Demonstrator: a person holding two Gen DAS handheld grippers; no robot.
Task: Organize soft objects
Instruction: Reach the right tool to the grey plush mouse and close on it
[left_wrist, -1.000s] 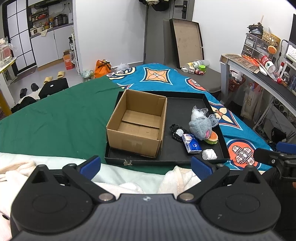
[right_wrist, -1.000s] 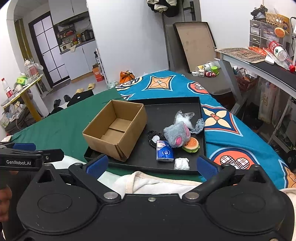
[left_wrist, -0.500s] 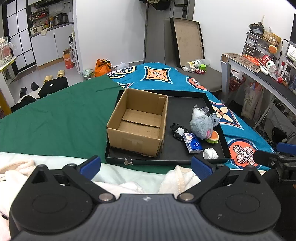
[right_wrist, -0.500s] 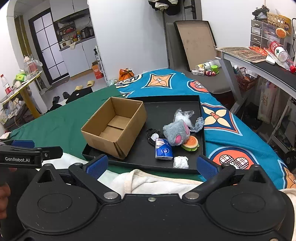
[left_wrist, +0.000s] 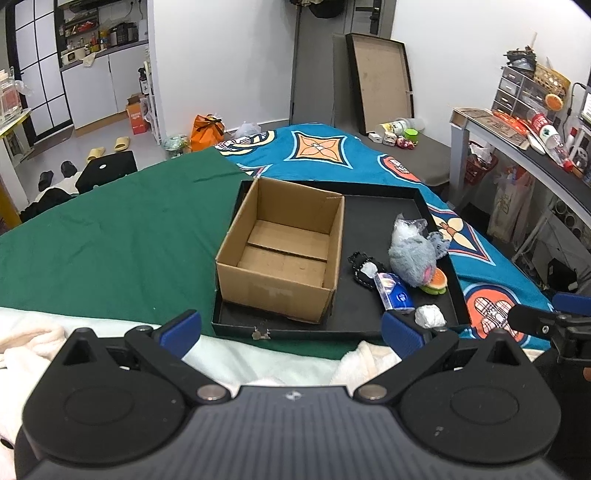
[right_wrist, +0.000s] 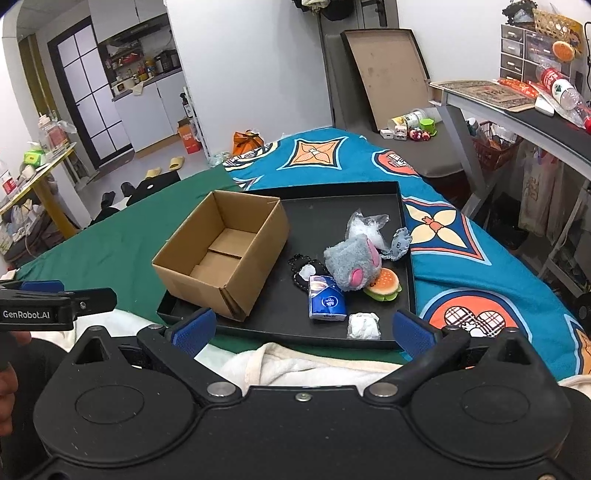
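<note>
Both views are bright and evenly lit by soft indoor light from above, with no hard glare. Shadows are faint: a soft one lies inside the cardboard box (left_wrist: 284, 254) ahead of the fingers (left_wrist: 181, 328), and the black tray (right_wrist: 402, 206) stays dark without reflections. Fisheye distortion bends walls and door frames towards the edges, corners darken, and everything stays sharp, without motion blur.

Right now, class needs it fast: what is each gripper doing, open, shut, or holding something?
Left gripper: open, holding nothing.
Right gripper: open, holding nothing.
</note>
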